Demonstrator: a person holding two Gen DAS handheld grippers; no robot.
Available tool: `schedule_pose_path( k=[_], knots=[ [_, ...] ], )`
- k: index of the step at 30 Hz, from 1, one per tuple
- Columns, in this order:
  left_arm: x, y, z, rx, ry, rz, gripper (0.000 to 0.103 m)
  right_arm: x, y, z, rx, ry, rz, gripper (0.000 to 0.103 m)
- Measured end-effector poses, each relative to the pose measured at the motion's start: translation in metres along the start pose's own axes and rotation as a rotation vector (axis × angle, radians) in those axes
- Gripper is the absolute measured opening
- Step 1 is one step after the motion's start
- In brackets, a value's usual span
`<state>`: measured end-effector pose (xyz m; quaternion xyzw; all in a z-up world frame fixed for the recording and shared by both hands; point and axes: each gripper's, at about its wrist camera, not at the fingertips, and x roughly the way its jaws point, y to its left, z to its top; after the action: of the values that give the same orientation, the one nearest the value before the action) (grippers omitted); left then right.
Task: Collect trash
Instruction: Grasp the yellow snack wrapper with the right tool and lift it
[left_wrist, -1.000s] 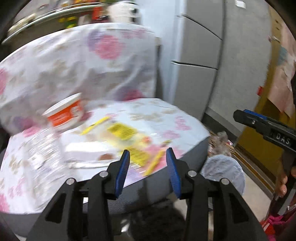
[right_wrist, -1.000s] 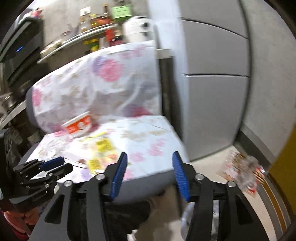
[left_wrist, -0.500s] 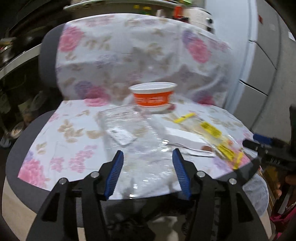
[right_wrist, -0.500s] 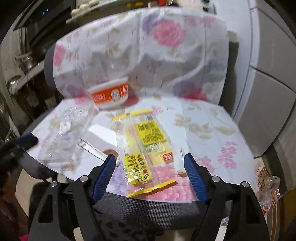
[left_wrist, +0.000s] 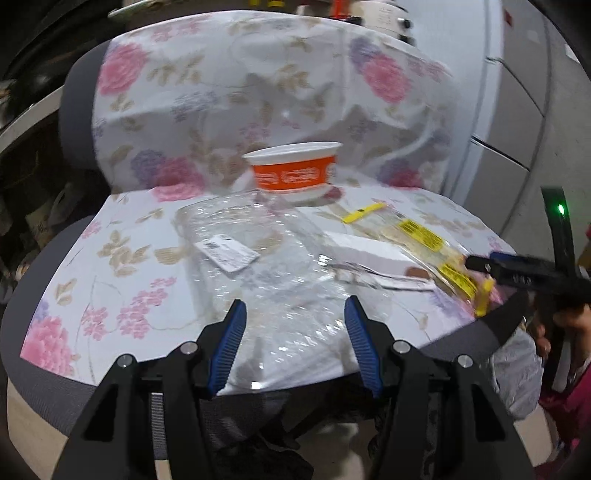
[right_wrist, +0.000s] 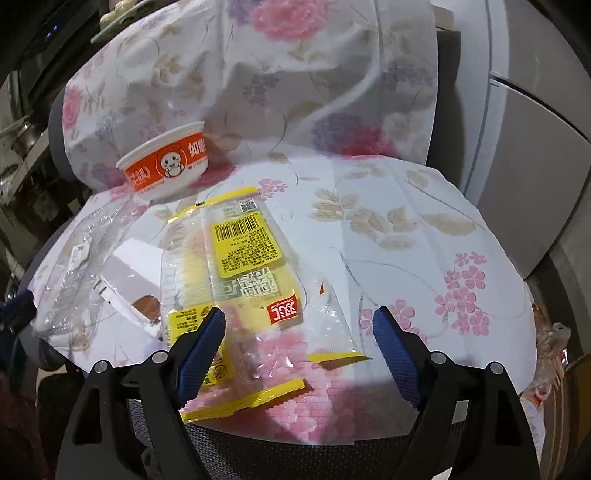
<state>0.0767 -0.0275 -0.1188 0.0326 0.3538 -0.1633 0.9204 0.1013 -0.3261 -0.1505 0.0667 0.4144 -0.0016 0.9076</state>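
Trash lies on a chair seat covered with a floral cloth (left_wrist: 122, 258). A crumpled clear plastic bag (left_wrist: 258, 266) lies just ahead of my open left gripper (left_wrist: 293, 325). A yellow-and-clear wrapper (right_wrist: 243, 258) lies just ahead of my open right gripper (right_wrist: 299, 332); its near edge lies between the fingers. An orange-and-white paper bowl (left_wrist: 295, 170) stands upright at the back of the seat, also in the right wrist view (right_wrist: 166, 164). A white flat carton (left_wrist: 365, 253) lies between bag and wrapper. The right gripper's tip (left_wrist: 517, 267) shows at the right of the left wrist view.
The chair's cloth-covered backrest (left_wrist: 258, 85) rises behind the trash. Grey cabinet panels (right_wrist: 535, 155) stand to the right. Crumpled wrappers (right_wrist: 554, 347) lie on the floor to the right of the seat. Dark shelving (left_wrist: 22, 129) is at the left.
Both grippers have swung from the right side to face the seat and moved closer. The right gripper's fingers have spread wider around the wrapper's near edge.
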Motion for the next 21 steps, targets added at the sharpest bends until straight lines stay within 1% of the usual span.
schedule_pose_path(
  k=[2, 4, 6, 8, 9, 11, 14, 15, 18, 21],
  knots=[
    [-0.001, -0.008, -0.001, 0.017, -0.006, -0.032, 0.055, -0.004, 0.002, 0.000, -0.002, -0.010, 0.001, 0.082],
    [0.001, -0.019, 0.000, 0.033, -0.009, -0.058, 0.059, -0.009, 0.005, -0.001, -0.001, -0.022, -0.003, 0.082],
    [0.008, -0.030, 0.004, 0.047, -0.001, -0.059, 0.060, -0.012, 0.008, -0.001, 0.003, -0.031, 0.000, 0.082],
    [0.017, -0.040, 0.007, 0.051, 0.004, -0.056, 0.063, -0.014, 0.010, 0.000, 0.004, -0.036, 0.000, 0.082],
    [0.020, -0.043, 0.009, 0.051, 0.004, -0.050, 0.067, -0.015, 0.011, 0.000, 0.004, -0.039, -0.001, 0.082],
    [0.029, -0.049, 0.013, 0.050, 0.002, -0.023, 0.068, -0.017, 0.011, 0.000, 0.003, -0.042, -0.007, 0.082],
    [0.047, -0.052, 0.017, 0.019, 0.035, 0.016, 0.068, -0.019, 0.009, 0.001, 0.010, -0.058, -0.023, 0.082],
    [0.051, -0.051, 0.017, 0.008, 0.042, 0.022, 0.068, -0.020, 0.007, 0.001, 0.016, -0.061, -0.025, 0.082],
    [0.059, -0.044, 0.016, -0.005, 0.073, 0.100, 0.068, -0.023, 0.001, 0.004, 0.035, -0.064, -0.024, 0.082],
    [0.051, -0.026, 0.014, -0.041, 0.083, 0.123, 0.068, -0.029, -0.002, 0.004, 0.034, -0.075, -0.025, 0.082]
  ],
)
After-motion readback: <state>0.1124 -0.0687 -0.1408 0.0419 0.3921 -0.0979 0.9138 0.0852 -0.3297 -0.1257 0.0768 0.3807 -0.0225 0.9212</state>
